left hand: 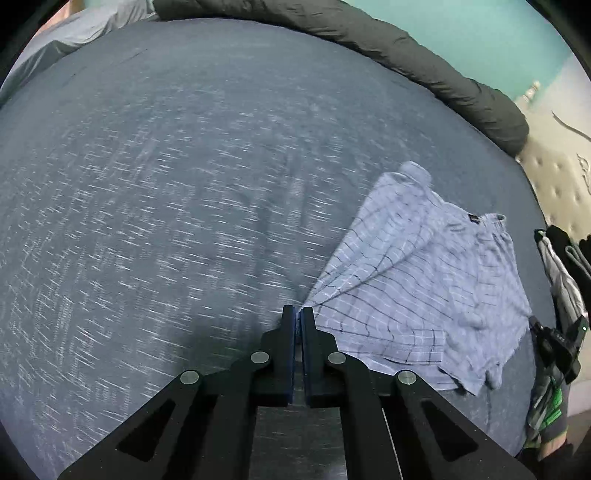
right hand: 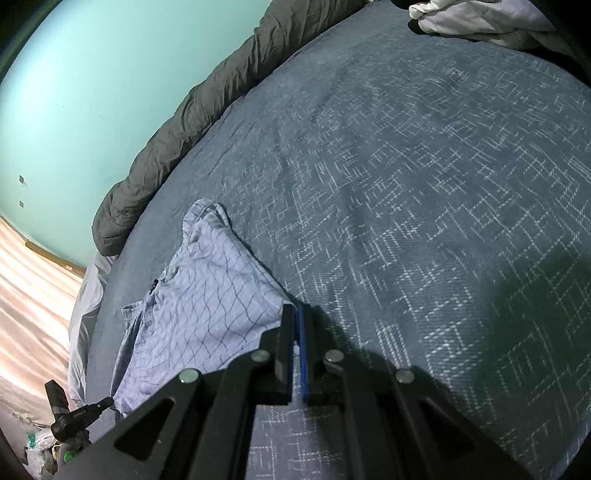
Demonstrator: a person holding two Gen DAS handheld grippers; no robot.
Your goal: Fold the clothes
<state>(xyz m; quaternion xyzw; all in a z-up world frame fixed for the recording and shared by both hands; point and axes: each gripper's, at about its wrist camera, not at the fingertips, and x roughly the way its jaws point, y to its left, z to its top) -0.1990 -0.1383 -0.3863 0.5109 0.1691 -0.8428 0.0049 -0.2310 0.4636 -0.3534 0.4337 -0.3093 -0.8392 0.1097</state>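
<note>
A pale blue checked garment (left hand: 424,280) lies partly spread on a bed covered in a dark blue sheet (left hand: 184,184) flecked with white dashes, each of two hand-held grippers pinching one of its corners. The left gripper (left hand: 298,314), seen from its own wrist camera, is clenched on a corner, the cloth fanning out in taut creases to the right toward the bed's edge. The right gripper (right hand: 297,314) is likewise clamped on another corner of the same garment (right hand: 199,295), which stretches away to the left in that view, its far end bunched. A rumpled dark grey duvet (right hand: 184,122) runs along the far side of the bed against a turquoise wall (right hand: 92,92). White fabric (right hand: 472,18) sits crumpled at the bed's far end. The left view is streaked with blur.
</note>
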